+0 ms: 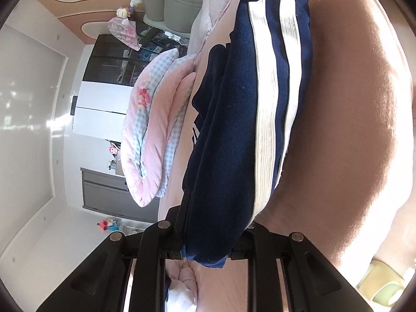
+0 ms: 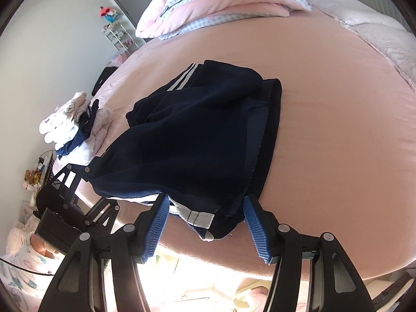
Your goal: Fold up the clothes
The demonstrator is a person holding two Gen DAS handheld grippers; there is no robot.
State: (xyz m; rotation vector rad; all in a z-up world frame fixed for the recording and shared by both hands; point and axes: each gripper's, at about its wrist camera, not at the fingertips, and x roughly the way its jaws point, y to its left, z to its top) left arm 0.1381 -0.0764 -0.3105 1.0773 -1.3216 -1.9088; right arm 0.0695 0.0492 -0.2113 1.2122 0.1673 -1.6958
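Observation:
Navy track pants with white side stripes (image 2: 202, 130) lie bunched and partly folded on the pink bed (image 2: 338, 104). My right gripper (image 2: 205, 205) is open, its blue-padded fingers (image 2: 158, 223) spread either side of the near striped edge, not clamping it. My left gripper (image 1: 208, 241) has the thick navy fabric (image 1: 234, 119) between its black fingers at that end; it also shows in the right wrist view (image 2: 78, 174) at the pants' left corner. The left wrist view is rolled sideways.
A folded pink and blue checked quilt (image 2: 221, 2) lies at the far side of the bed. A pile of white, pink and navy clothes (image 2: 75, 124) sits at the bed's left edge. A wardrobe (image 1: 109, 78) and grey cabinet (image 1: 104, 192) stand beyond.

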